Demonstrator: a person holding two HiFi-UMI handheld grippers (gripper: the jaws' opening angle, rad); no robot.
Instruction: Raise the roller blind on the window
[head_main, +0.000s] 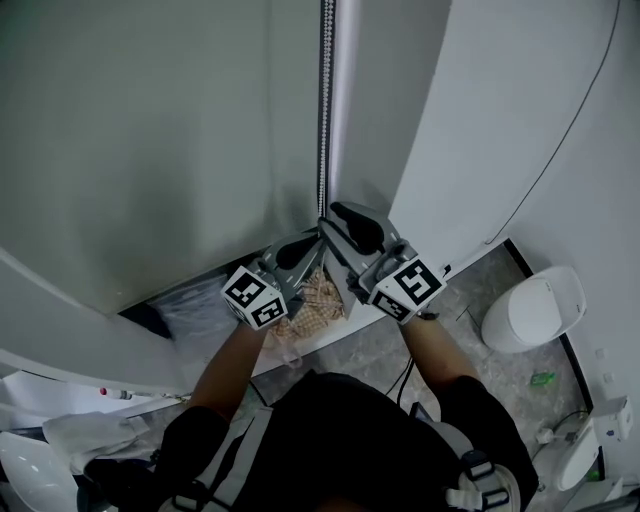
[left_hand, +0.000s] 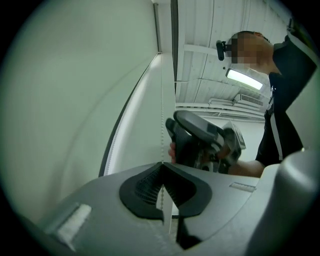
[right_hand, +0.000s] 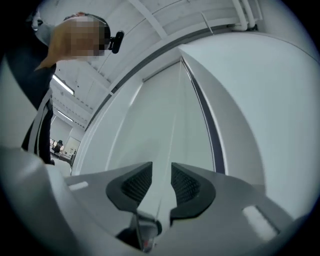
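Your left gripper (left_hand: 162, 166) is clamped shut on the thin white beaded cord (left_hand: 161, 132), just beside the pale grey fabric roller blind (head_main: 150, 150), anchoring the loop; your right gripper (right_hand: 161, 172), just above, stands with jaws parted, the cord running unpinched between them. That looks ready for the next hand-over-hand pull.

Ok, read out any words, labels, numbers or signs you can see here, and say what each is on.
No readable words or numbers in any view.
Left cube, on the left tongs: black-and-white square patterns only, no letters.
Right cube, on the right tongs: the same.
Small green item on the floor: too small to read.
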